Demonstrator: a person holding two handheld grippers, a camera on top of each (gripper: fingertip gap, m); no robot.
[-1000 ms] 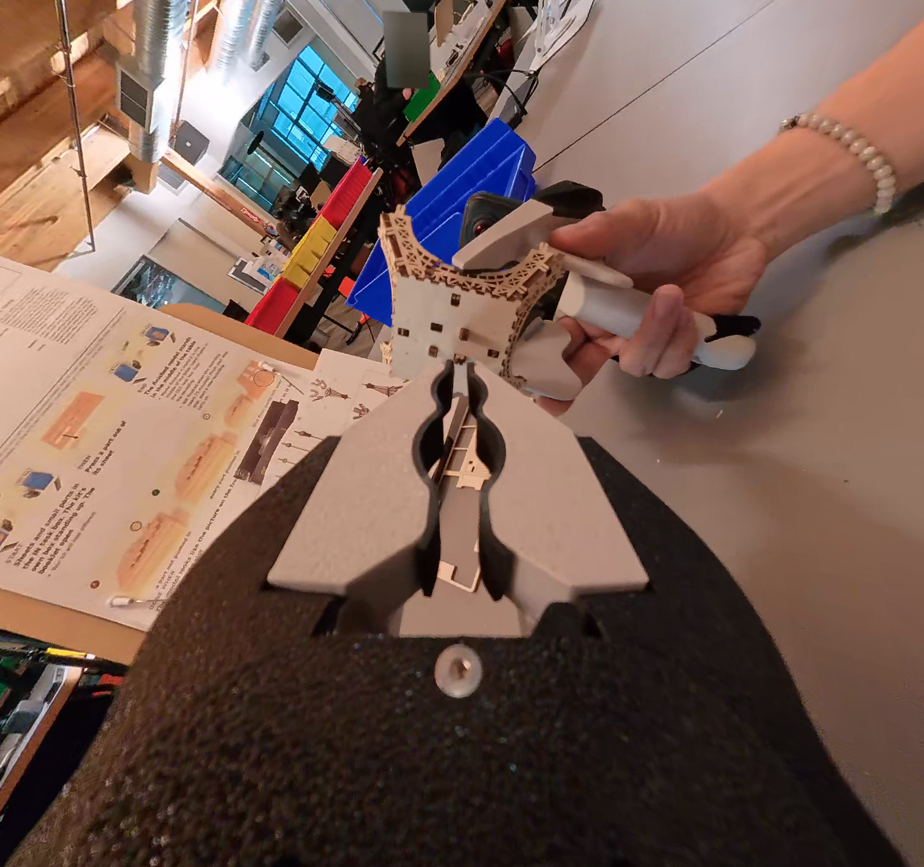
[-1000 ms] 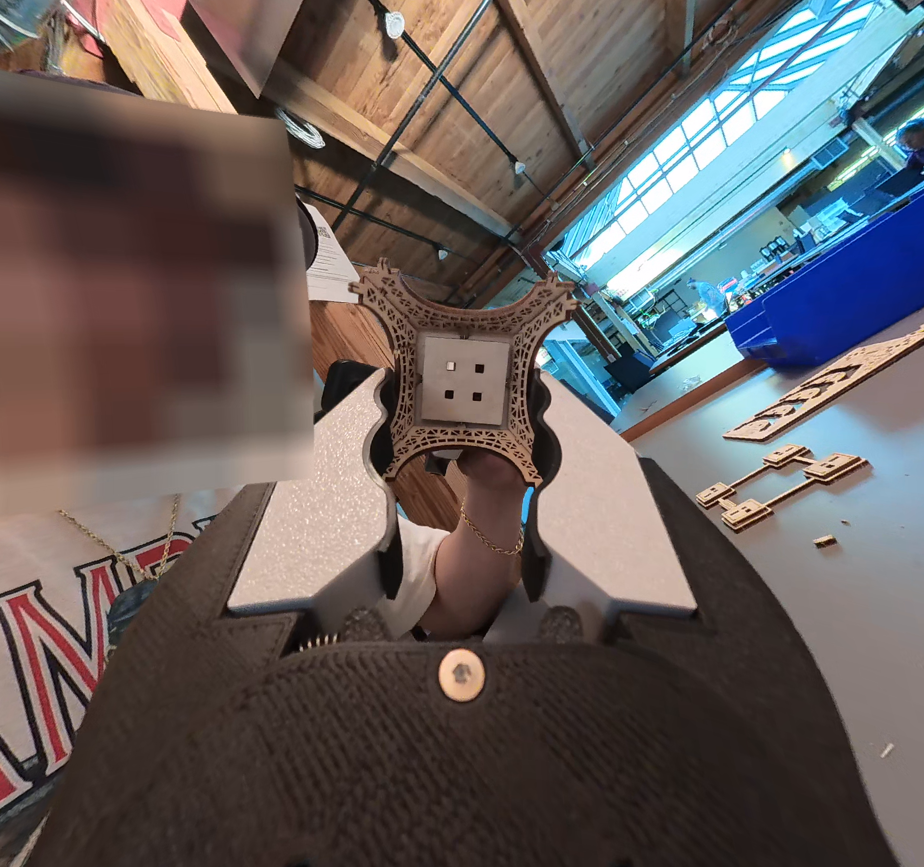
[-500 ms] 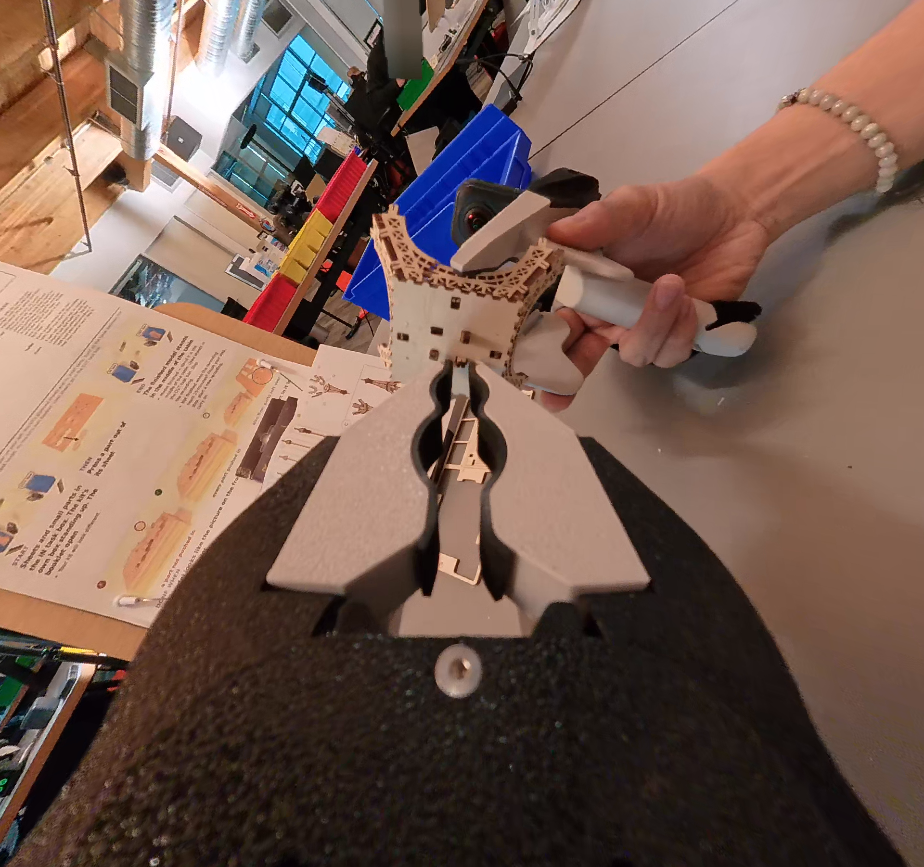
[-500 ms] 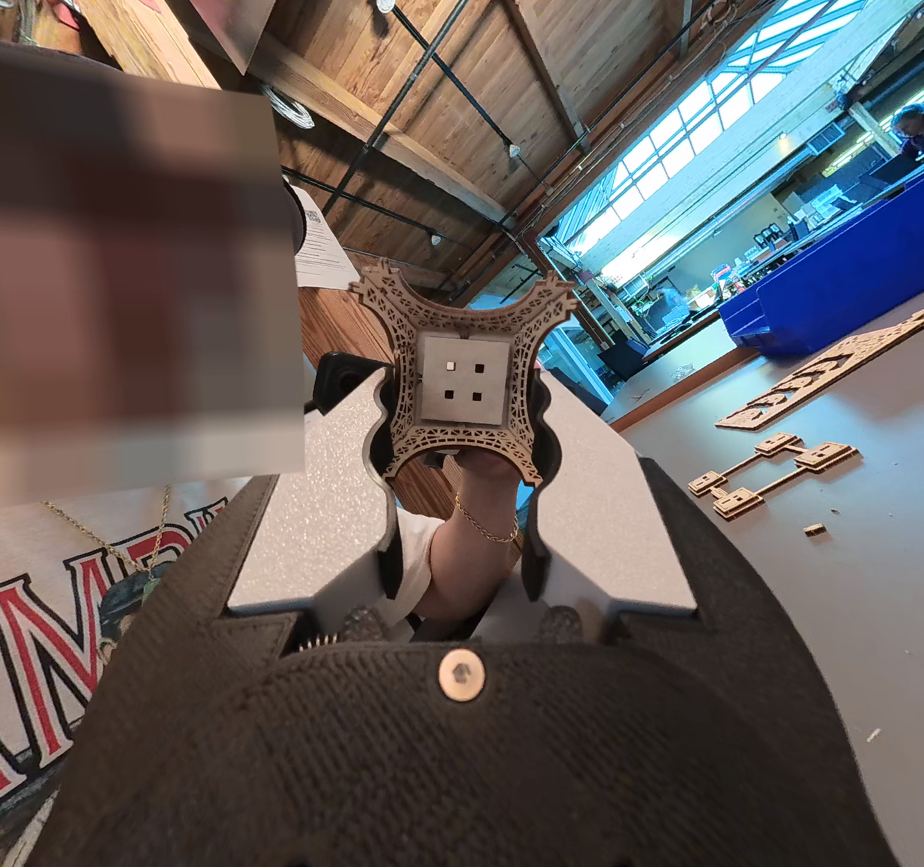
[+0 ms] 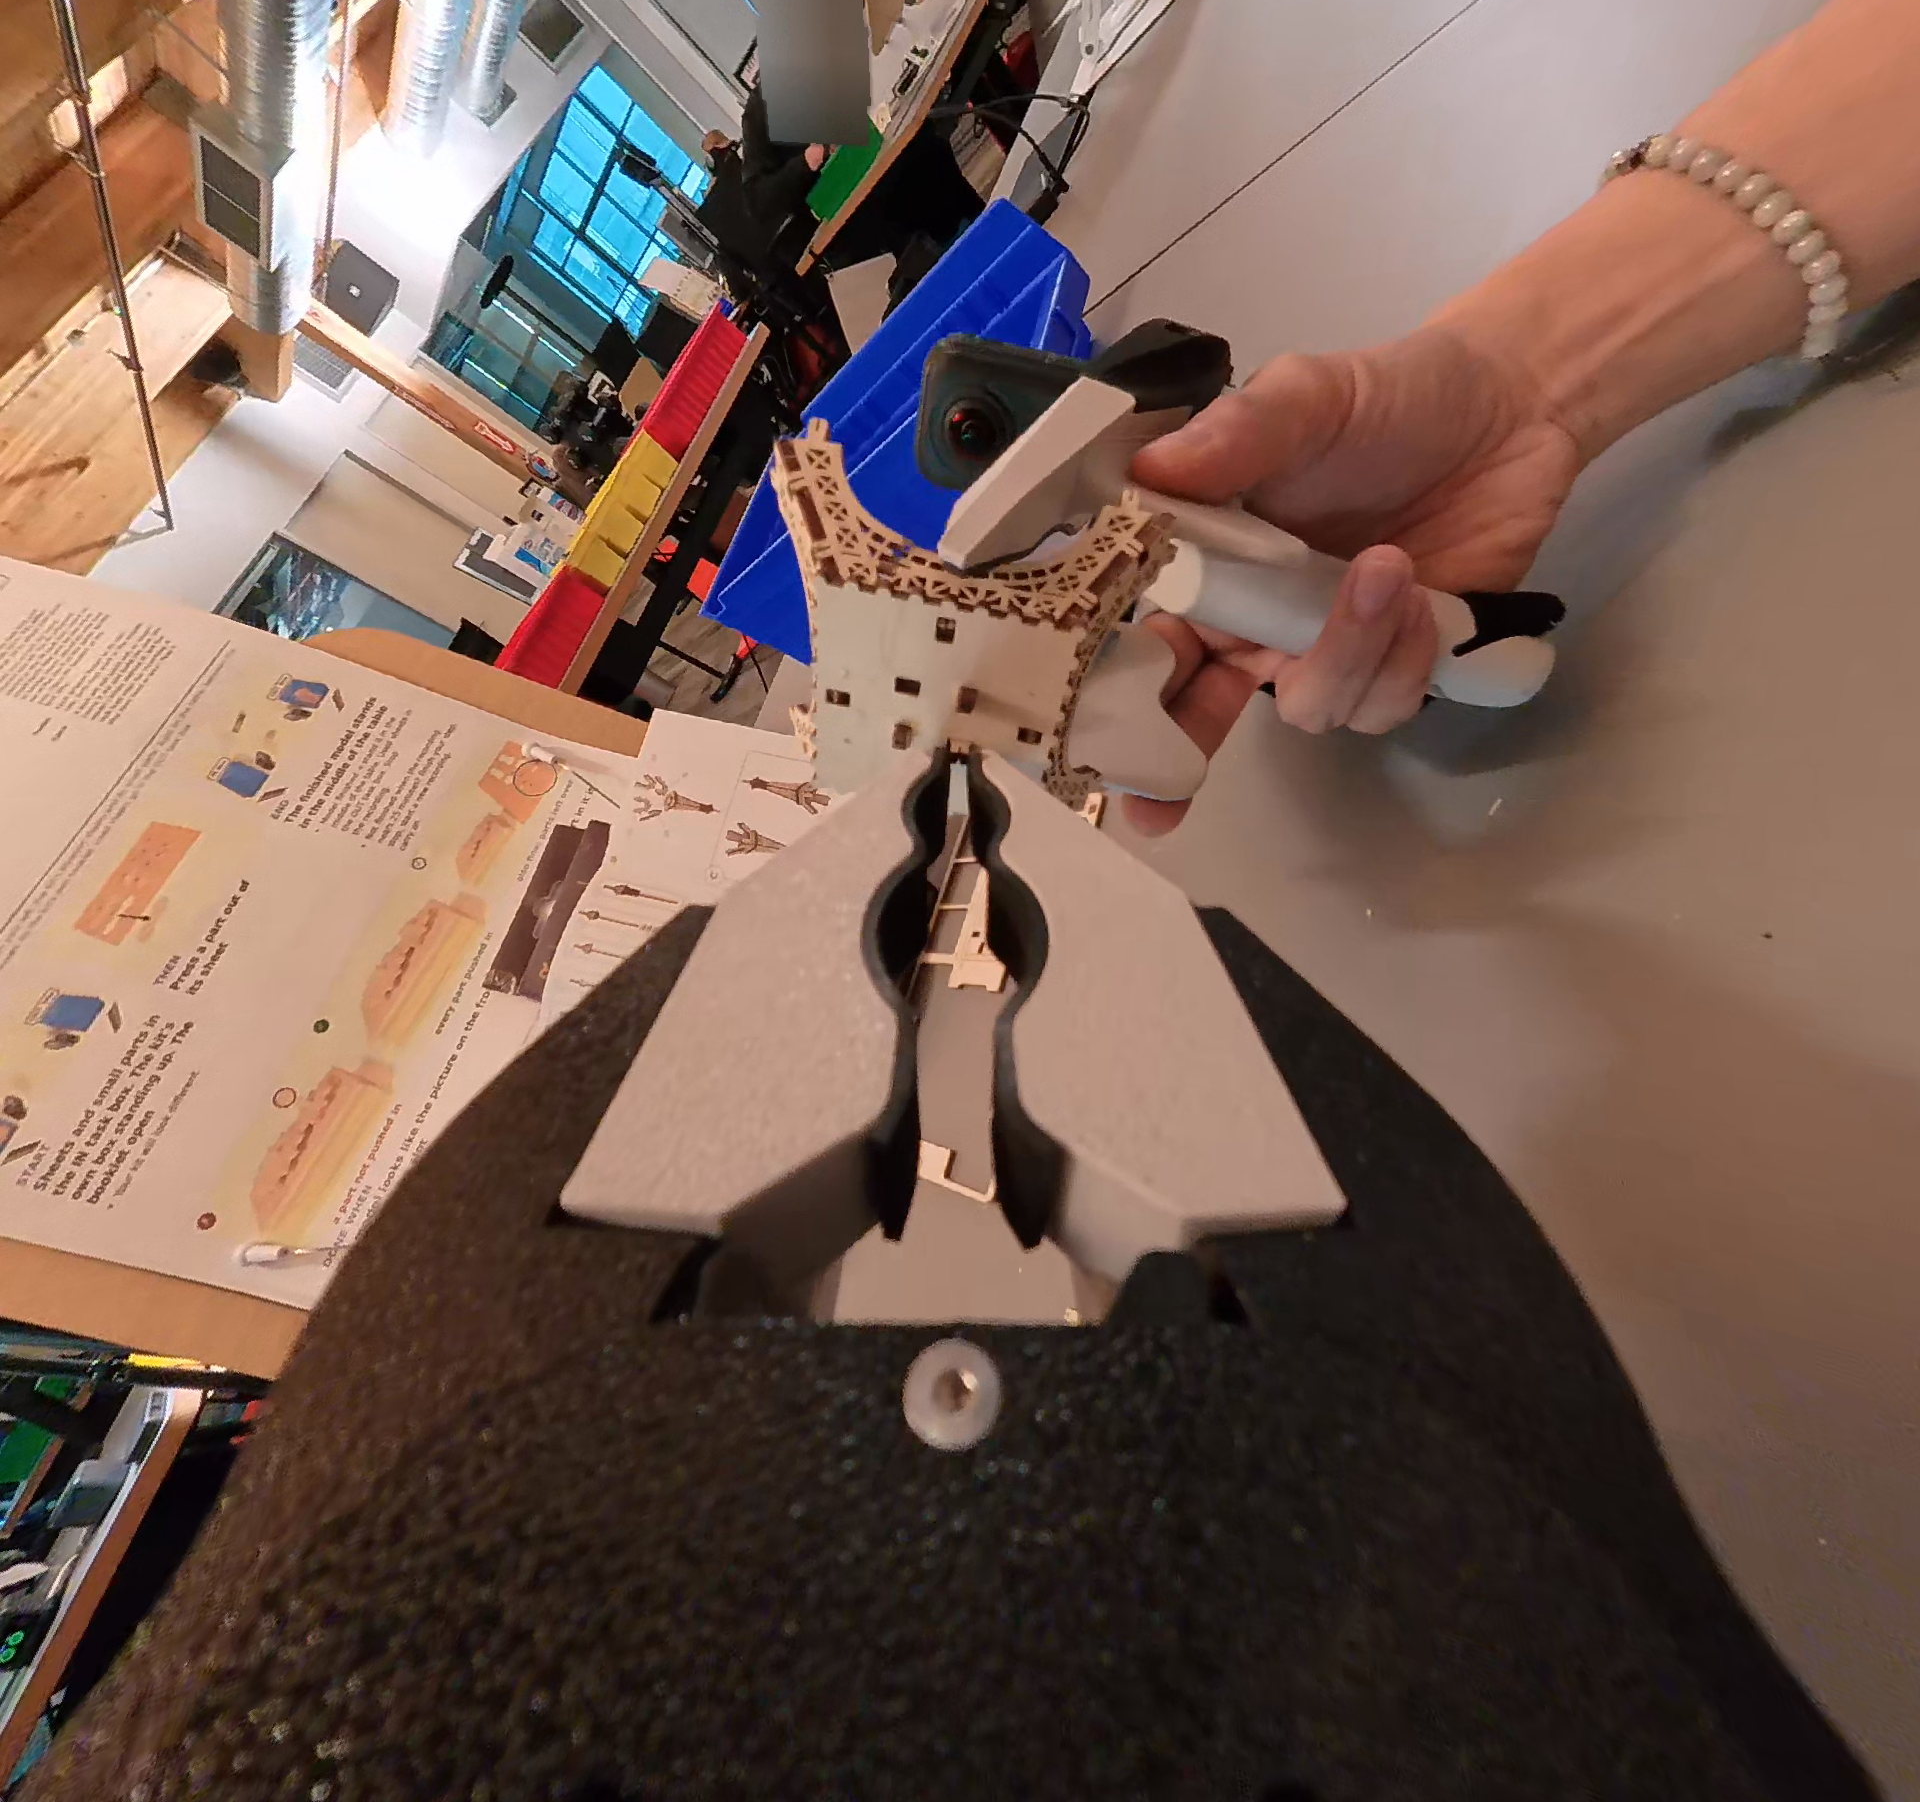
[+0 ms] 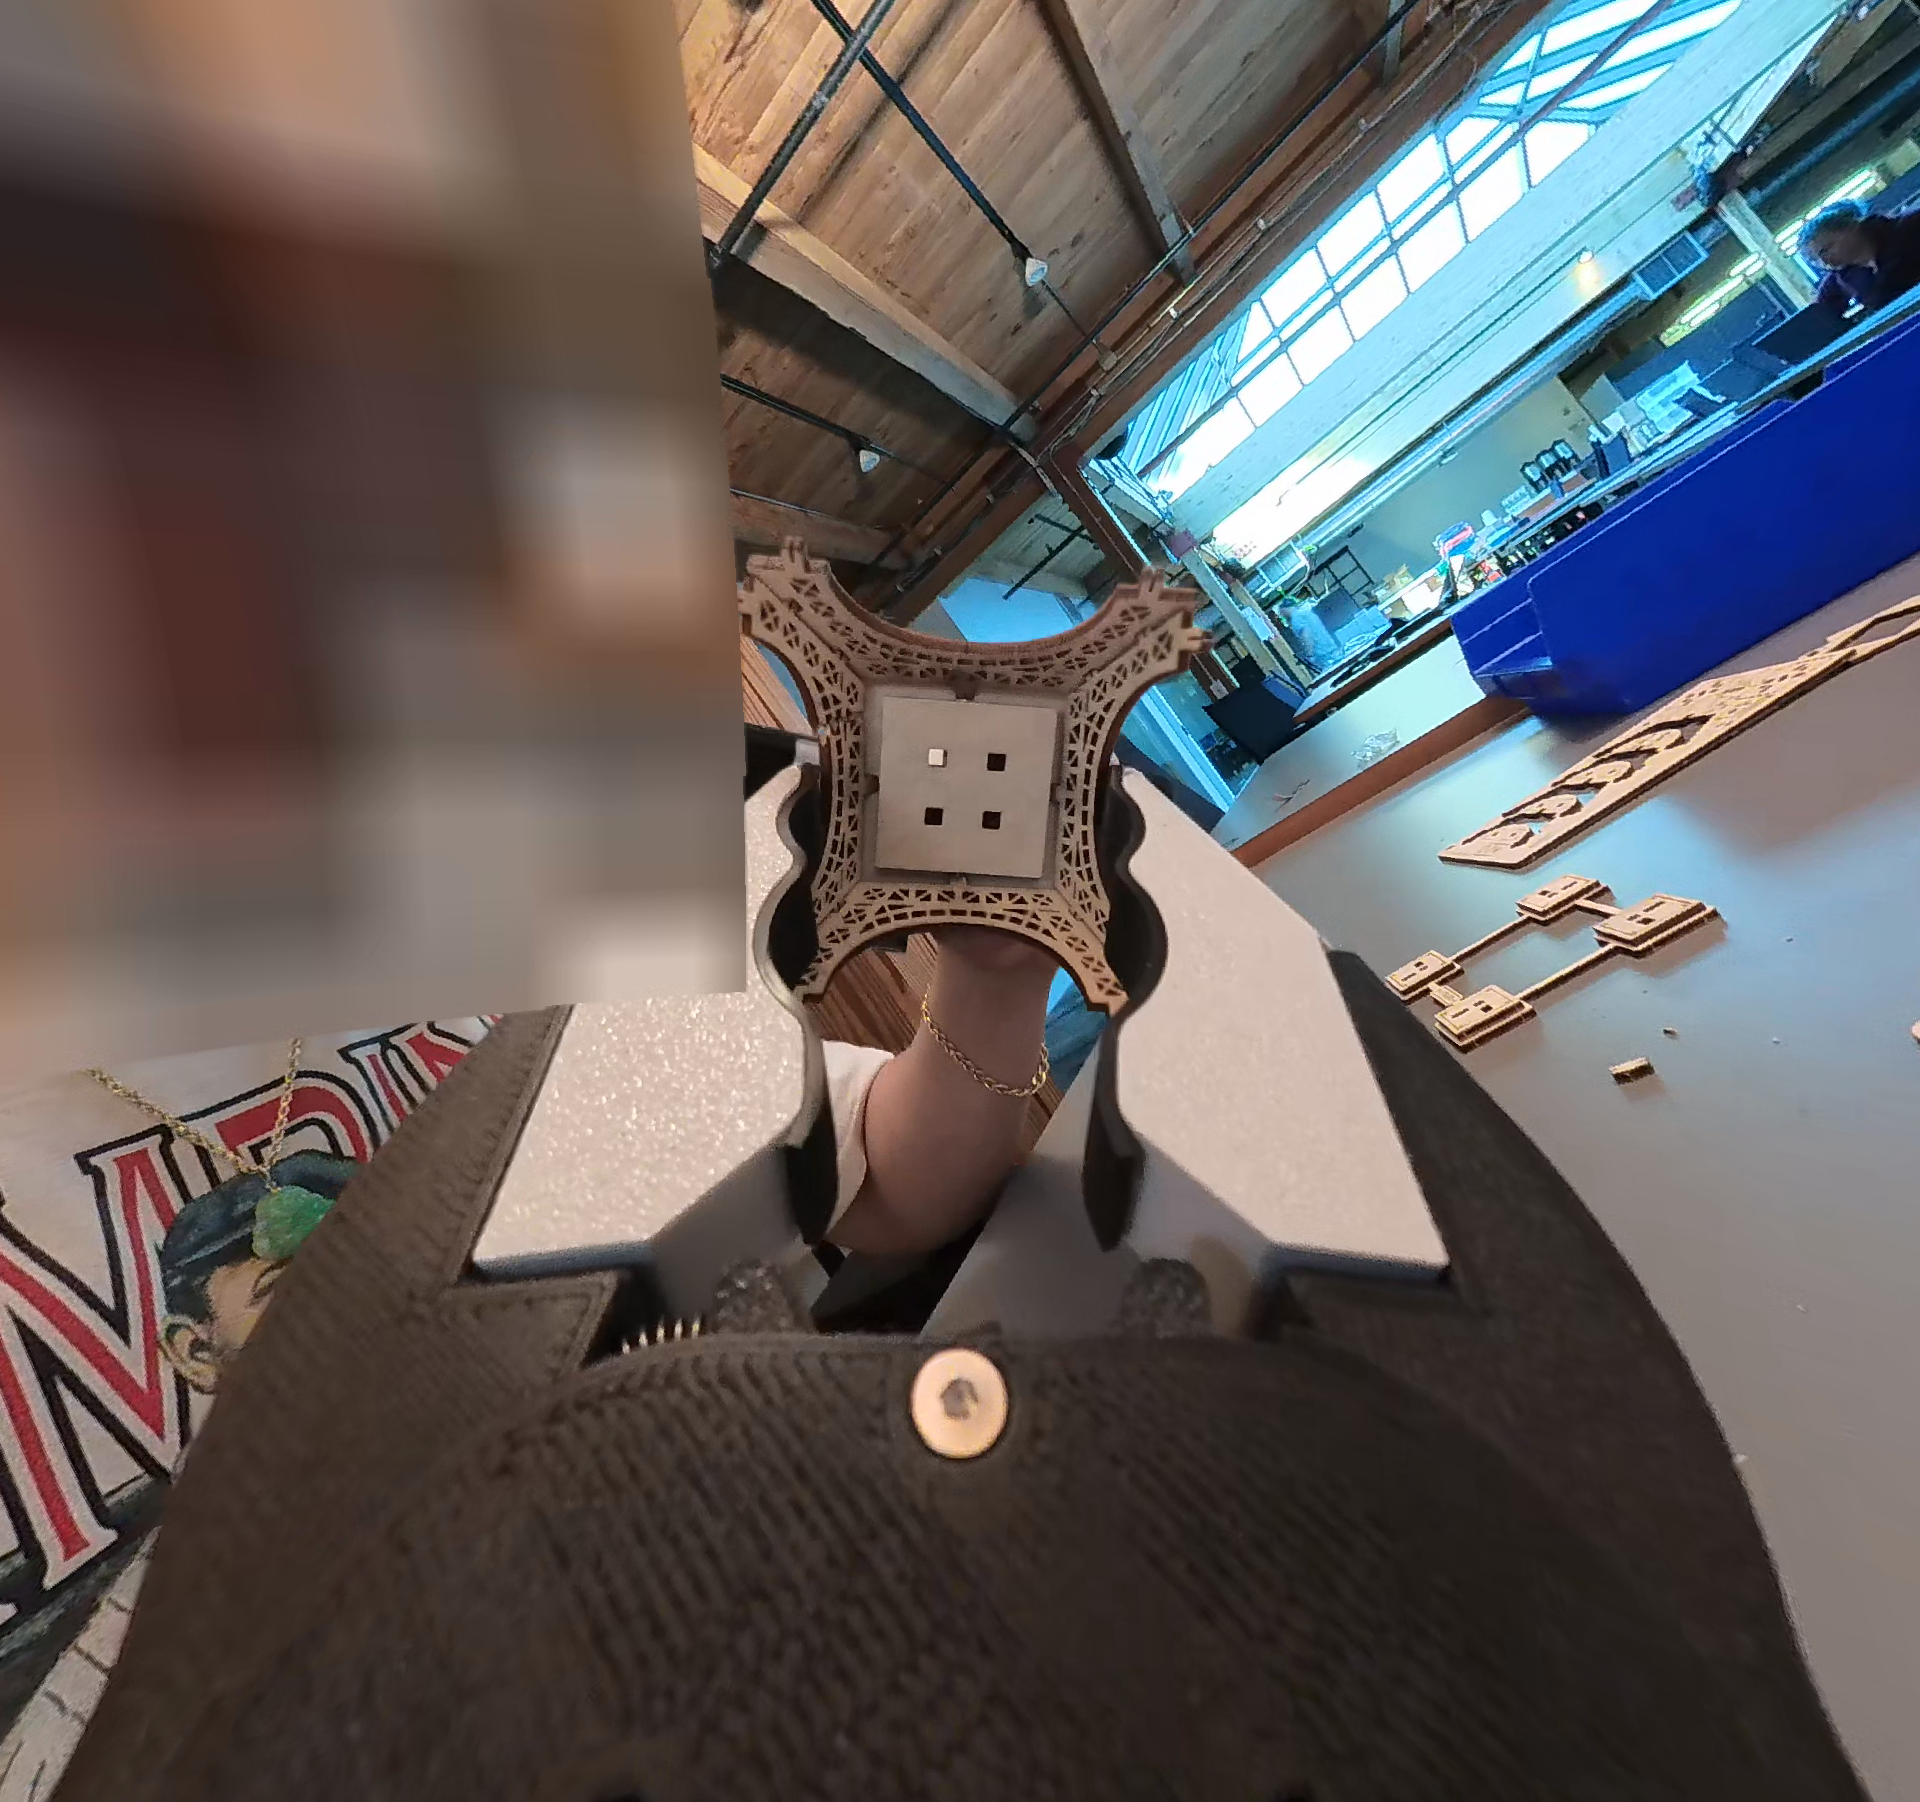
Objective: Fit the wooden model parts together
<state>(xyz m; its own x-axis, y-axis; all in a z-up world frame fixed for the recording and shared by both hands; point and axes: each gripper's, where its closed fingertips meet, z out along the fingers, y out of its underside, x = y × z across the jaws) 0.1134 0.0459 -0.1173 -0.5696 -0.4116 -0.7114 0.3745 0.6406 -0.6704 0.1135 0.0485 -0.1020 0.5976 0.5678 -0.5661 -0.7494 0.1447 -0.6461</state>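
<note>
My left gripper [image 5: 956,776] is shut on a thin pale wooden strip [image 5: 961,921] that lies edge-on between its fingers. The strip's tip meets the slotted plate of the wooden lattice tower base [image 5: 935,651]. My right gripper [image 5: 1081,599] is shut on that tower base and holds it above the grey table, with a person's hand [image 5: 1403,464] on its handle. In the right wrist view the tower base [image 6: 961,869] sits between the fingers of my right gripper [image 6: 961,796], seen end-on. Its square plate has four small holes, and a pale tab shows in the upper left hole.
An open instruction booklet [image 5: 260,921] lies on the left. Blue bins [image 5: 935,350] stand behind the tower. On the grey table [image 6: 1662,1337] lie a cut-out wooden sheet [image 6: 1621,776], a four-pad wooden part [image 6: 1538,963] and small offcuts. A person's wrist with a chain [image 6: 977,1056] is behind the tower.
Both grippers stay shut on their parts. The right gripper with the tower base has tilted slightly, so its camera shows more. The strip's tip stays at the plate's slots.
</note>
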